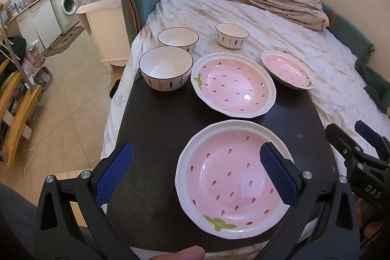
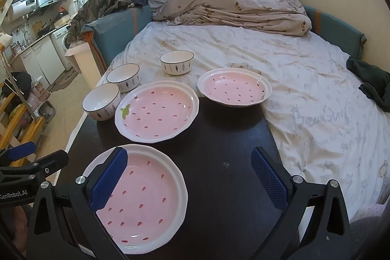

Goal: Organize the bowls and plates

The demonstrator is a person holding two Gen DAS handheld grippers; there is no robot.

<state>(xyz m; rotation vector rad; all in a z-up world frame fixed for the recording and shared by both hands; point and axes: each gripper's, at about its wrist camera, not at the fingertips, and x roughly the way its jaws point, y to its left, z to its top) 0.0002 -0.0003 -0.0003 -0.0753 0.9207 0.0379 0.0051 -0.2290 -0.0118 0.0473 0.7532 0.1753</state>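
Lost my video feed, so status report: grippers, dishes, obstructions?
Left gripper open, right gripper open, both empty. Three pink plates, nearest, and three bowls unstacked. Nothing blocking.

Soft, even indoor light; glare spots on the nearest plate (image 1: 234, 187); sharp focus, strong fisheye bending, dark corners

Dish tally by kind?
Pink strawberry plates: 3, near, middle, far
White fish-pattern bowls: 3, near, behind it, far right
Total: 6
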